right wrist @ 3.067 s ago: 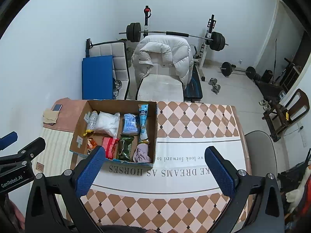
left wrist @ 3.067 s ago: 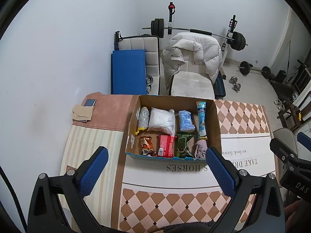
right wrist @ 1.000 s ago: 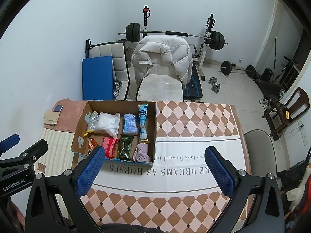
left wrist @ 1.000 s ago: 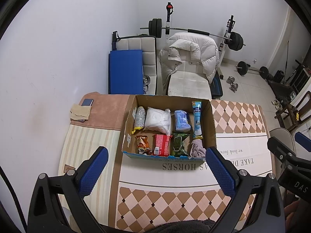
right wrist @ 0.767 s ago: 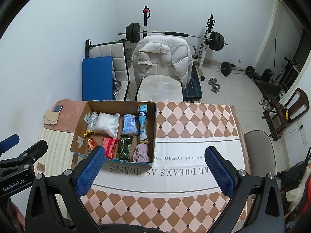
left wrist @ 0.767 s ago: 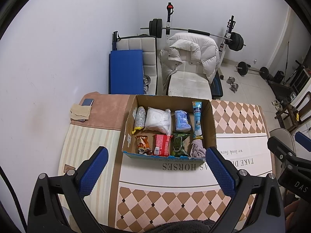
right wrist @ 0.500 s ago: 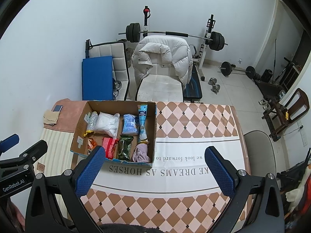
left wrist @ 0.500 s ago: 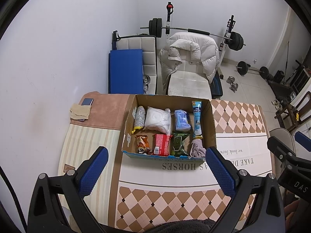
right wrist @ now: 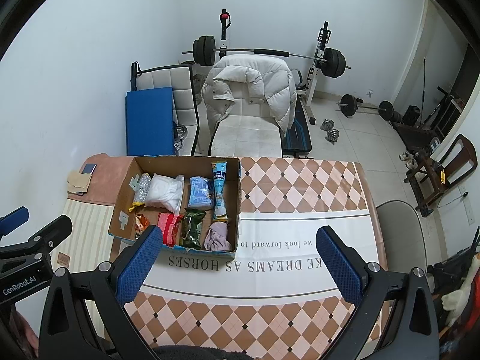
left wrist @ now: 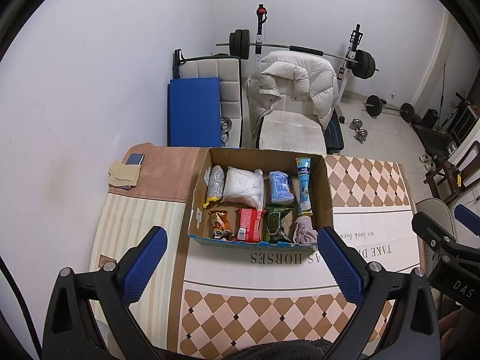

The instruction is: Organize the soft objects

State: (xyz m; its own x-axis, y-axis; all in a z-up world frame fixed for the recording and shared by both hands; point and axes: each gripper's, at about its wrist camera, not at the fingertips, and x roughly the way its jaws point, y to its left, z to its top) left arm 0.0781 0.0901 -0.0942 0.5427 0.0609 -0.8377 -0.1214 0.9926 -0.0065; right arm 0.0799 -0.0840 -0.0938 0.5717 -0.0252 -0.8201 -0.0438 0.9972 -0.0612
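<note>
An open cardboard box (left wrist: 327,192) stands on the table and also shows in the right wrist view (right wrist: 237,201). It holds several soft items: a white bag (left wrist: 243,183), a blue pack (left wrist: 280,187), a tall blue tube pack (left wrist: 303,190), a red pack (left wrist: 249,225), a green pack (left wrist: 276,223), a pinkish cloth (left wrist: 304,232) and a silvery pouch (left wrist: 216,181). My left gripper (left wrist: 240,261) is open and empty, held high above the table in front of the box. My right gripper (right wrist: 237,261) is open and empty, to the right of the box.
The table carries a checked cloth with printed words (right wrist: 300,186). A phone (left wrist: 135,159) and a beige cloth (left wrist: 123,174) lie at the far left corner. Behind the table stand a chair with a white jacket (left wrist: 294,90), a blue mat (left wrist: 193,111) and a barbell rack (left wrist: 300,48).
Both grippers rose a little over three seconds, so the box looks slightly smaller. In the last second nothing has visibly changed.
</note>
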